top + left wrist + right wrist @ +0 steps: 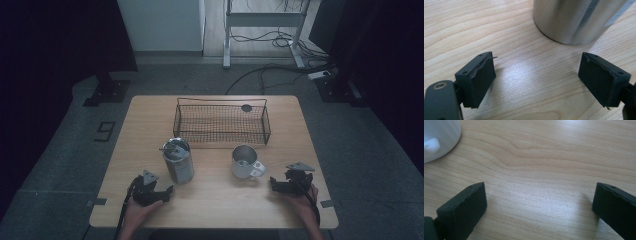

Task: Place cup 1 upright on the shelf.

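A tall steel canister (178, 160) stands on the wooden table (215, 205), left of centre, with something lying in its open top. Its brushed wall (576, 20) rises just beyond my left gripper (536, 80), whose jaws are spread wide over bare wood. In the high view that left gripper (167, 192) rests near the front edge, just below and left of the canister. A metal mug (245, 162) with a handle sits right of centre. Its pale side (439, 137) shows at the upper left, past my right gripper (540, 205), which is open. From above, the right gripper (274, 184) lies right of the mug.
A black wire basket (221, 121) stands at the back middle of the table, with a small dark disc (246, 107) at its far right corner. Cables and a metal stand leg (227, 35) are on the floor beyond.
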Available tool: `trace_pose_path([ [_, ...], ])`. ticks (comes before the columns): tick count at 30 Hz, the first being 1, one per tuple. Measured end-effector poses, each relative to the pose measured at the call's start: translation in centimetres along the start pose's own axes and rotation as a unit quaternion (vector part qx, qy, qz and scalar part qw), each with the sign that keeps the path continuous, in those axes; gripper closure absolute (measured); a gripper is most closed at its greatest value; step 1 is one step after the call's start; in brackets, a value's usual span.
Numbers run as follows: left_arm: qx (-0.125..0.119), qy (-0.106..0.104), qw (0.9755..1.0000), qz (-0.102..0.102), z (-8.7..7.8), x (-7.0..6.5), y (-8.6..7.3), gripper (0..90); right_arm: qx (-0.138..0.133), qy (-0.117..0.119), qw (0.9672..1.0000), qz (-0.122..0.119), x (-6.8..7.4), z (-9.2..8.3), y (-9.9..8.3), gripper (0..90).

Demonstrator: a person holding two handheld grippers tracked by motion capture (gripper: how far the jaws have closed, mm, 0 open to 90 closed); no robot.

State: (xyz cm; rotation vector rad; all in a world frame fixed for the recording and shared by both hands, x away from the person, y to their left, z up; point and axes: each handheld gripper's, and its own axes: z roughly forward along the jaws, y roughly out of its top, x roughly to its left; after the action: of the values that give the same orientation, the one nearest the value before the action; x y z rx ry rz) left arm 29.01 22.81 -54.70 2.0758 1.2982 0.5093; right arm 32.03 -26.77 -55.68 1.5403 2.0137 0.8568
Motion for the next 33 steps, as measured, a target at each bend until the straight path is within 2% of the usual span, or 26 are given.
trace_pose_path([
  [24, -0.001, 0.004, 1.0, 0.0, -0.3, -0.2, -0.3, 14.6, -0.002, 0.0, 1.0, 0.0, -0.1, 0.0, 0.0, 0.0],
  [27, -0.01, 0.0, 0.9999, -0.006, -0.8, -0.2, -0.1, 14.5, -0.001, 0.0, 1.0, 0.0, -0.1, 0.0, 0.0, 0.0],
  [28, -0.024, -0.006, 0.9996, -0.011, -1.4, -0.1, 0.1, 14.5, -0.002, 0.0, 1.0, 0.0, -0.1, 0.0, 0.0, 0.0],
  [33, -0.042, -0.021, 0.9987, -0.019, -2.8, 0.1, 0.4, 14.7, -0.002, 0.0, 1.0, 0.001, -0.1, 0.0, 0.0, 0.2],
])
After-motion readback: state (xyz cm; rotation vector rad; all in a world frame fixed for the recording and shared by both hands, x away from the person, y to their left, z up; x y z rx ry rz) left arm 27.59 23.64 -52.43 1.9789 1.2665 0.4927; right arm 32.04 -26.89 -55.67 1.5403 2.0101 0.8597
